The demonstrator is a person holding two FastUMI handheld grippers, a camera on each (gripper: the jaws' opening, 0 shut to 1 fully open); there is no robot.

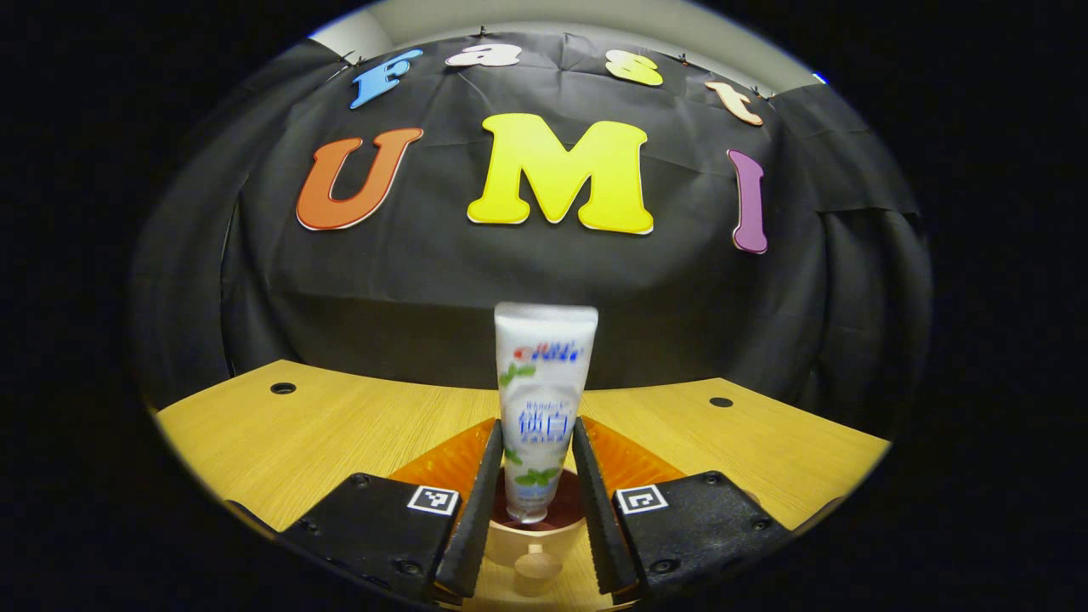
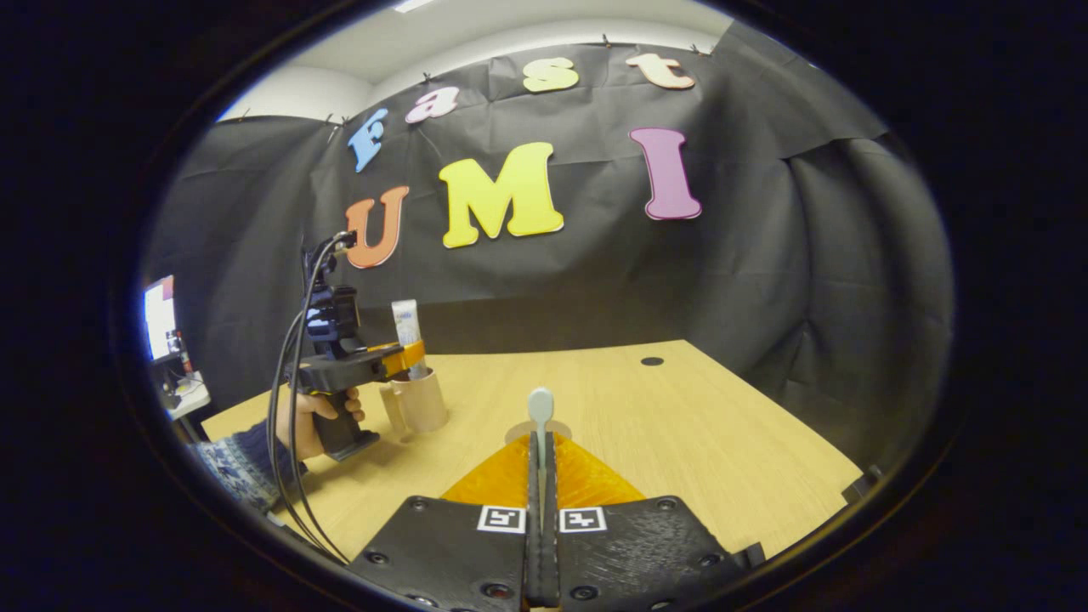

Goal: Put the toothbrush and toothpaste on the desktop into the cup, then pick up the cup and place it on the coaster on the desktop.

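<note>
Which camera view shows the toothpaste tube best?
The left gripper view: the toothpaste tube stands upright, large and central, between that gripper's fingers, with its lower end inside the cup. The right gripper view shows it small and far off on the left, only its top poking above the cup.

In the left gripper view the toothpaste (image 1: pixel 544 399) stands upright between the two fingers of the left gripper (image 1: pixel 537 497), its lower end down inside the cup (image 1: pixel 535 531), which sits on the desktop (image 1: pixel 340 425) directly below and between the fingers. In the right gripper view the toothbrush (image 2: pixel 541 425) stands upright between the fingers of the right gripper (image 2: pixel 541 476), above the desktop, with the coaster (image 2: pixel 518 432) lying flat on the desktop just behind it. Well to the left of them stands the cup, with the toothpaste rising from it; a hand (image 2: pixel 310 421) holds the left gripper level just left of the cup, above its rim.
</note>
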